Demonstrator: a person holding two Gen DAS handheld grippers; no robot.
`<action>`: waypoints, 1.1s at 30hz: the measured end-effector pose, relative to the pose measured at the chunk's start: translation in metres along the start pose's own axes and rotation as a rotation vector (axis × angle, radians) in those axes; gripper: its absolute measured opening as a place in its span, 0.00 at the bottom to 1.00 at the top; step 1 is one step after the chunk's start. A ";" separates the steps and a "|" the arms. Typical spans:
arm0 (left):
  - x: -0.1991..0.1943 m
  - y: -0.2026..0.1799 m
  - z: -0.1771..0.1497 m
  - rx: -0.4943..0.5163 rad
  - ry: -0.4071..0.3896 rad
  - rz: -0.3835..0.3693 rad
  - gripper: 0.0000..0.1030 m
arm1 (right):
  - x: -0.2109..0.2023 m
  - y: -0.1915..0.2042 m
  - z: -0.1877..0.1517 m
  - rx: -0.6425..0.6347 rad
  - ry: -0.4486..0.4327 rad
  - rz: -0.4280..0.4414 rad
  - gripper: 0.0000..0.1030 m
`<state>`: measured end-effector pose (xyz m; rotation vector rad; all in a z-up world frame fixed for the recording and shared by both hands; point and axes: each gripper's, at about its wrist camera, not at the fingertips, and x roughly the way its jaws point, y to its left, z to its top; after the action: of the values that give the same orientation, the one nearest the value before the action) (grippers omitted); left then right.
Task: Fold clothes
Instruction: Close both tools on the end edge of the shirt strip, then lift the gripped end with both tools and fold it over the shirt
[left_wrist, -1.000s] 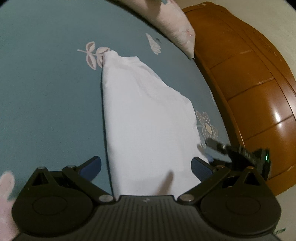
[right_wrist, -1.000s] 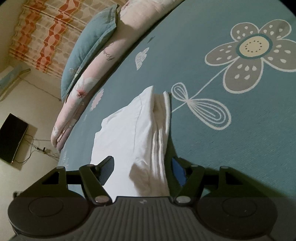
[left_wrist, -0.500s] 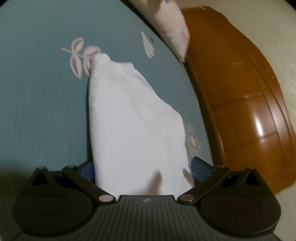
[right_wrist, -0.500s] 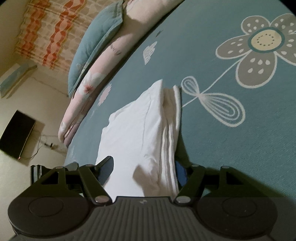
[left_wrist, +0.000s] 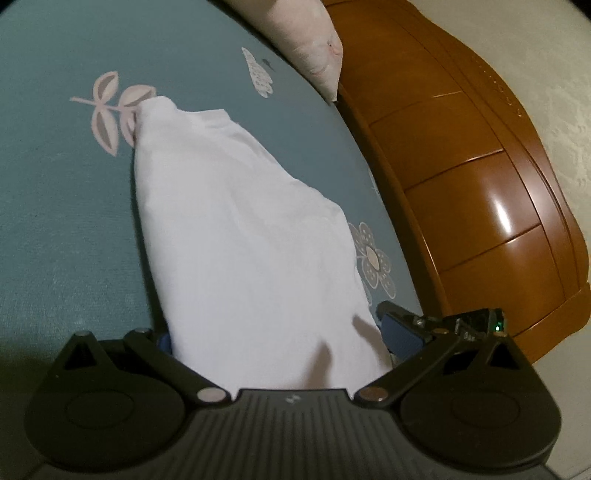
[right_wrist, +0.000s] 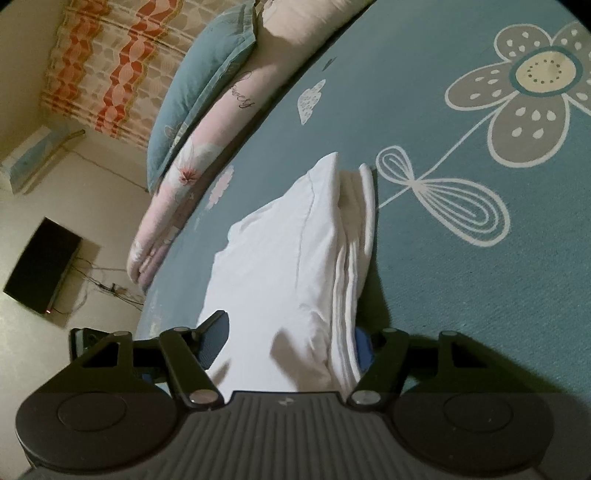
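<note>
A white folded garment (left_wrist: 240, 236) lies on the teal bedsheet (left_wrist: 55, 206) and runs away from the left gripper (left_wrist: 280, 339). Its near end lies between that gripper's wide-spread blue-padded fingers (left_wrist: 400, 338), which are not closed on it. In the right wrist view the same garment (right_wrist: 280, 266) shows stacked folded layers along its right edge. The right gripper (right_wrist: 291, 339) is also open, with the garment's near end between its fingers (right_wrist: 216, 334). The other gripper shows at the right of the left wrist view (left_wrist: 461, 325).
A glossy wooden headboard (left_wrist: 480, 184) runs along the right of the left view. Pink and teal pillows (right_wrist: 207, 110) lie along the far side of the bed. A dark TV (right_wrist: 40, 269) and a patterned curtain (right_wrist: 110, 55) stand beyond. Flower prints (right_wrist: 517, 92) cover the sheet.
The left gripper dipped close to the garment half a second ago, then drew back; both grippers stay open. The right view has shifted slightly, showing more of the floor side.
</note>
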<state>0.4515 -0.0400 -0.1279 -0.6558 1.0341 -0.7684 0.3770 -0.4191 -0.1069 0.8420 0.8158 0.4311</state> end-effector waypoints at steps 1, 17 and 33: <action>0.001 0.001 0.002 -0.008 0.010 -0.003 0.99 | 0.000 0.001 0.000 -0.003 -0.004 -0.010 0.63; -0.013 -0.012 0.000 0.007 0.011 0.240 0.40 | 0.000 0.014 -0.008 -0.131 -0.021 -0.150 0.29; -0.023 -0.051 -0.004 0.091 -0.056 0.236 0.38 | -0.021 0.034 -0.012 -0.212 -0.065 -0.109 0.20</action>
<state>0.4283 -0.0505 -0.0782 -0.4646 0.9990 -0.5838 0.3538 -0.4060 -0.0747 0.6091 0.7382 0.3845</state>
